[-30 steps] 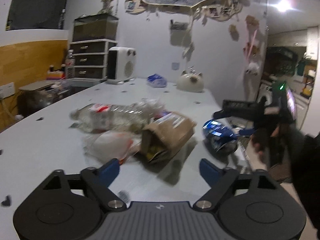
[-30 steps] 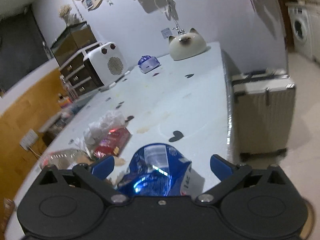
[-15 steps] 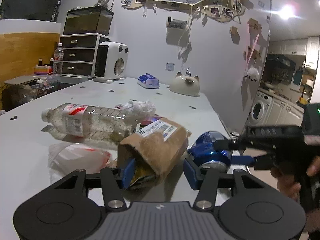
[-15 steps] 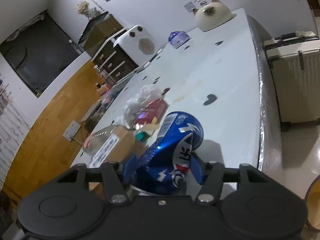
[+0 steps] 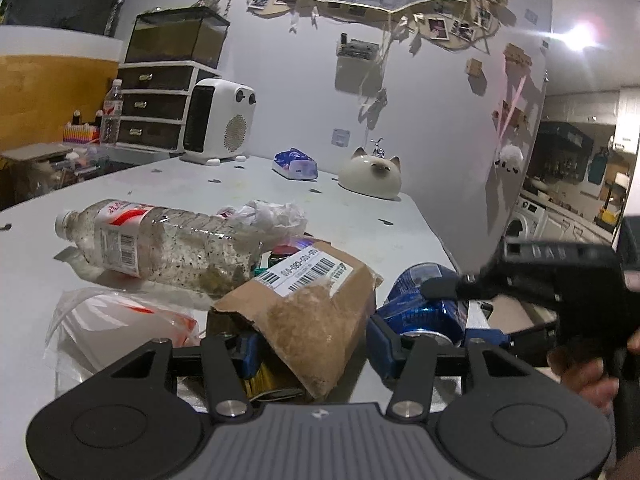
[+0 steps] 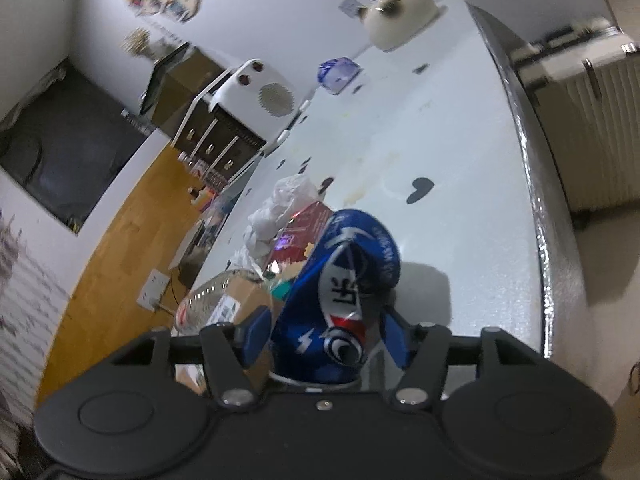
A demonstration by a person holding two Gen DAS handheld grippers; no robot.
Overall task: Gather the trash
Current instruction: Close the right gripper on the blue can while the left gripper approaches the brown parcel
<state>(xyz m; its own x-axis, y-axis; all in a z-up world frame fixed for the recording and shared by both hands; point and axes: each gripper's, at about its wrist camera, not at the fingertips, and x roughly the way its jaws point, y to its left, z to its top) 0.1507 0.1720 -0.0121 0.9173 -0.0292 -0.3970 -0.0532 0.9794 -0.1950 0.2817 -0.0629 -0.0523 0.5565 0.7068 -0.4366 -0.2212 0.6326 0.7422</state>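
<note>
Both claws have just closed in: left gripper (image 5: 312,350) pinches the torn cardboard box (image 5: 312,304); beside the box, right gripper (image 6: 320,338) clamps the crushed blue can (image 6: 344,292), its jaws just eased wider.

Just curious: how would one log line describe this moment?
left gripper: just closed on cardboard box | right gripper: holds blue can, jaws just widened

On the surface (image 5: 360,216): 1 plastic bottle (image 5: 160,240), 1 torn cardboard box (image 5: 308,300), 1 crushed blue can (image 5: 424,300), 1 clear plastic bag (image 5: 112,324), 1 crumpled white wrapper (image 5: 272,214), 1 cat-shaped ornament (image 5: 370,178), 1 tissue pack (image 5: 295,165), 1 white heater (image 5: 220,122). Off to the side: 1 drawer unit w/ 3 drawers (image 5: 156,108), 1 upright bottle (image 5: 112,110).
</note>
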